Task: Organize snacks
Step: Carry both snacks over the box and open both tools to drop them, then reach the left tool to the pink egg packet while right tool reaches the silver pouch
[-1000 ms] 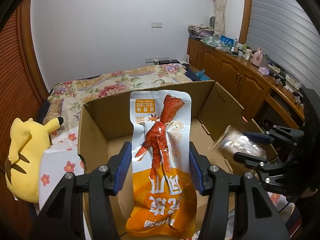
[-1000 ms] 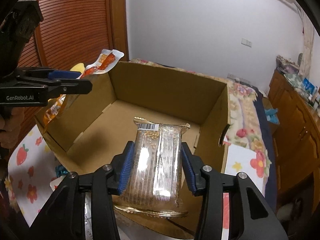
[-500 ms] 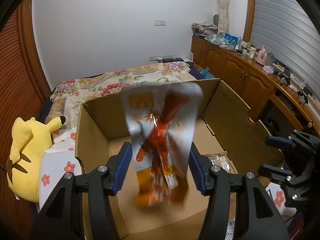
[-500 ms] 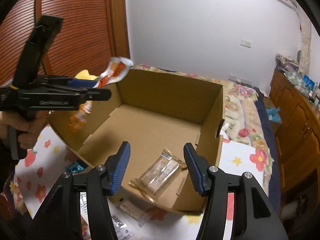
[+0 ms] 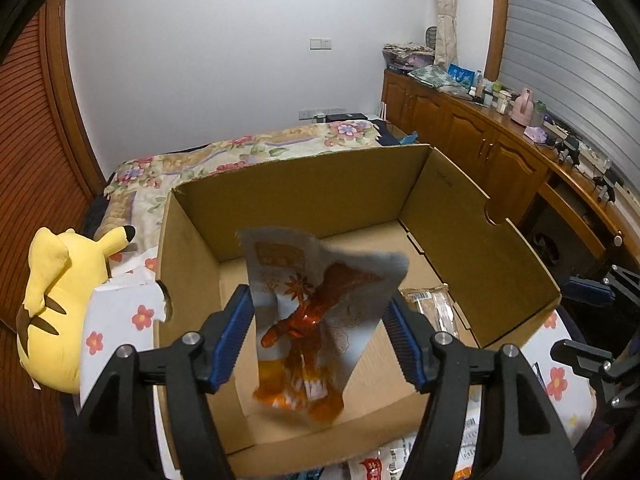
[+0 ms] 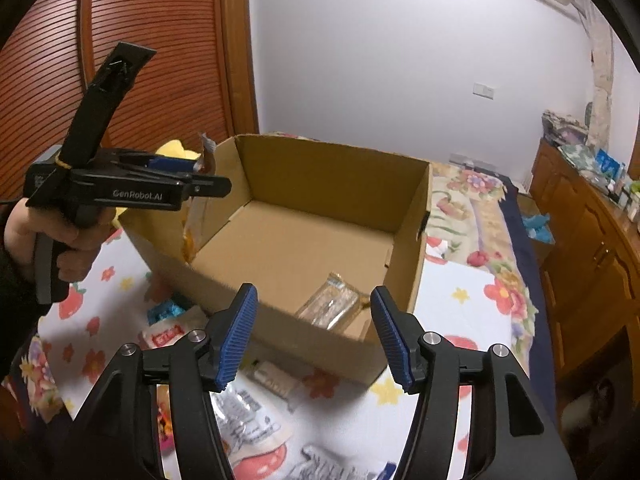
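Observation:
An orange and white chicken-feet snack packet (image 5: 304, 332) hangs blurred and tilted between the jaws of my left gripper (image 5: 318, 304), just above the floor of the open cardboard box (image 5: 320, 184). The jaws are opening and the blue pads stand clear of the packet's edges. A clear-wrapped grain bar (image 6: 332, 308) lies flat on the box floor near the front right corner. My right gripper (image 6: 314, 300) hovers in front of the box's near wall, jaws opening, with nothing between them. In the right wrist view a hand holds the left gripper (image 6: 200, 178) over the box's left wall.
The box stands on a floral cloth (image 6: 460, 300). Several loose snack packets (image 6: 248, 420) lie on it in front of the box. A yellow plush toy (image 5: 60, 292) sits left of the box. A bed (image 5: 240, 152) lies behind, and wooden cabinets (image 5: 500, 148) line the right wall.
Both grippers let go: the grain bar dropped from the right gripper into the box and that gripper drew back. The left jaws spread and the orange packet slid down, tilting.

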Demonstrator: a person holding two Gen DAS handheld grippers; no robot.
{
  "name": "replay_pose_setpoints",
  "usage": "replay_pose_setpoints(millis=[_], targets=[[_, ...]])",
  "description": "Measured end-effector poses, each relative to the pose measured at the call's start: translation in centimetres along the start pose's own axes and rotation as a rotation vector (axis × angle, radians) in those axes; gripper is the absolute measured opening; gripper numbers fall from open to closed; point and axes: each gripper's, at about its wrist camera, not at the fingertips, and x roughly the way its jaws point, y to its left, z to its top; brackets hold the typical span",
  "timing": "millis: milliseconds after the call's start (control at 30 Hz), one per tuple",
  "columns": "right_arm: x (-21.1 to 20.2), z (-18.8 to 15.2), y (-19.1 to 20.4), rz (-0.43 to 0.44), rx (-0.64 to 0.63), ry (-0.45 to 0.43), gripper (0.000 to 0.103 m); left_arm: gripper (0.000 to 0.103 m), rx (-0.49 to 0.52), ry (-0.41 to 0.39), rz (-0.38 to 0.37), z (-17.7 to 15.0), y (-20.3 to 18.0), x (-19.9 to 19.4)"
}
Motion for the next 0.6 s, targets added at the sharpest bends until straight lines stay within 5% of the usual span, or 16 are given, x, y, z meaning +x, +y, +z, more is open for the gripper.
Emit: replay_pose_setpoints(millis=[367,600], targets=[[-3.0,-2.5,0.6,-0.034,0.017,0.002,0.065,0.072,0.012,-0.073,-0.014,-0.7,-0.8,-3.8],[-4.5,-5.1,0.5,-0.053,0.061,0.004,0.068,0.073,0.046,-0.104,-0.031,-4.2,-2.1,-7.1]])
